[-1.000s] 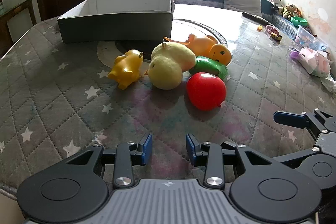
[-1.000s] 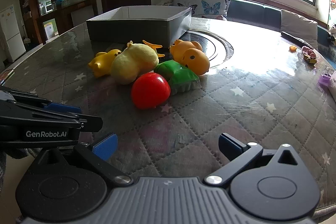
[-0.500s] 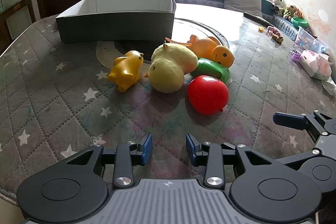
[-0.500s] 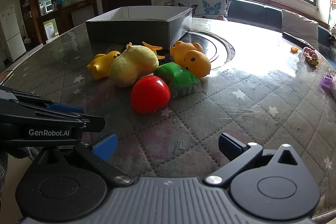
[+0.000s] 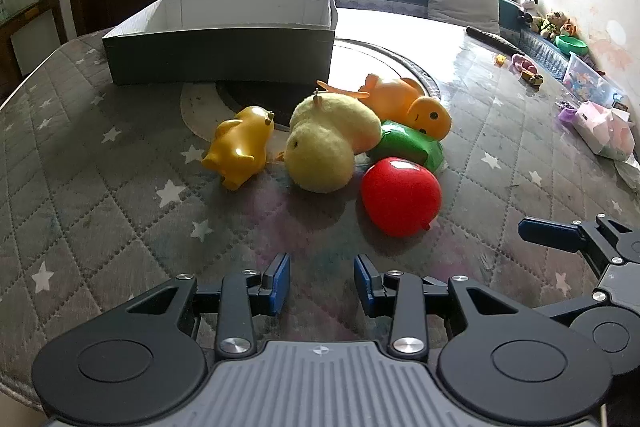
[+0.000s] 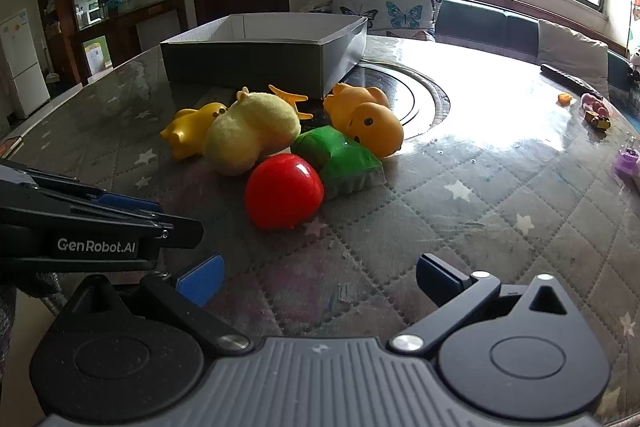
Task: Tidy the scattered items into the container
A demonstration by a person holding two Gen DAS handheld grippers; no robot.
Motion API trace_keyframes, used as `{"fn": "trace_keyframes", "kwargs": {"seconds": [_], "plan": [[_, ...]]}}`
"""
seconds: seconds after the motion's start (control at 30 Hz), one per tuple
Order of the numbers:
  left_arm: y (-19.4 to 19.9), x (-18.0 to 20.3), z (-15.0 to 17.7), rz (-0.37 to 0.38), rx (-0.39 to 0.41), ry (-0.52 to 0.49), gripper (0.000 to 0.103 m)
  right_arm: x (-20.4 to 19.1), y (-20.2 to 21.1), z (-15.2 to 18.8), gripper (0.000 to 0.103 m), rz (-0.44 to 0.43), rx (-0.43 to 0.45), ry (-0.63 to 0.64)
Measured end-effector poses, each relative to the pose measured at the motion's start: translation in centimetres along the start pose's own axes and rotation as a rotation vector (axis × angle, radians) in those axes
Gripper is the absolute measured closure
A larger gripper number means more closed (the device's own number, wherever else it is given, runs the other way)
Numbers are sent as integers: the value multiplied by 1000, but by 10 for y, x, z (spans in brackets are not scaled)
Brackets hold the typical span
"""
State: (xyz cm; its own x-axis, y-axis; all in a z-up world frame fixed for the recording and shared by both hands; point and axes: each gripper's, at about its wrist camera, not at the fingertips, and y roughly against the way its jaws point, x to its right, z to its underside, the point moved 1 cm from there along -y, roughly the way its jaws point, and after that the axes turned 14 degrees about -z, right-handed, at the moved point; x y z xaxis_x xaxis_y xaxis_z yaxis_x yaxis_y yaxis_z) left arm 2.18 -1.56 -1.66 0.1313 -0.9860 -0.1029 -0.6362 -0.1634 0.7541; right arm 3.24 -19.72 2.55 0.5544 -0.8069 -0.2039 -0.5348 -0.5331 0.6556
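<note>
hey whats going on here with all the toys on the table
A person holds a gripper in each hand, about to tidy toys into the grey box. Nothing is picked up yet. The left gripper and the right gripper hover short of the pile, jaws open and empty, the right ones wider. The red ball, green toy, plush chick, yellow duck and orange duck lie clustered on the quilted tabletop, in front of the box.
</note>
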Motion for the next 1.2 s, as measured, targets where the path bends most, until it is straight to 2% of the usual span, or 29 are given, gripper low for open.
{"fn": "trace_keyframes", "kwargs": {"seconds": [0.83,1.2], "plan": [[-11,-1,-19,19,-16,6,64,2,-12,-14,0,-18,4,27],[-16,-4,-28,58,-36,33,64,2,-18,-22,1,-44,10,38]]}}
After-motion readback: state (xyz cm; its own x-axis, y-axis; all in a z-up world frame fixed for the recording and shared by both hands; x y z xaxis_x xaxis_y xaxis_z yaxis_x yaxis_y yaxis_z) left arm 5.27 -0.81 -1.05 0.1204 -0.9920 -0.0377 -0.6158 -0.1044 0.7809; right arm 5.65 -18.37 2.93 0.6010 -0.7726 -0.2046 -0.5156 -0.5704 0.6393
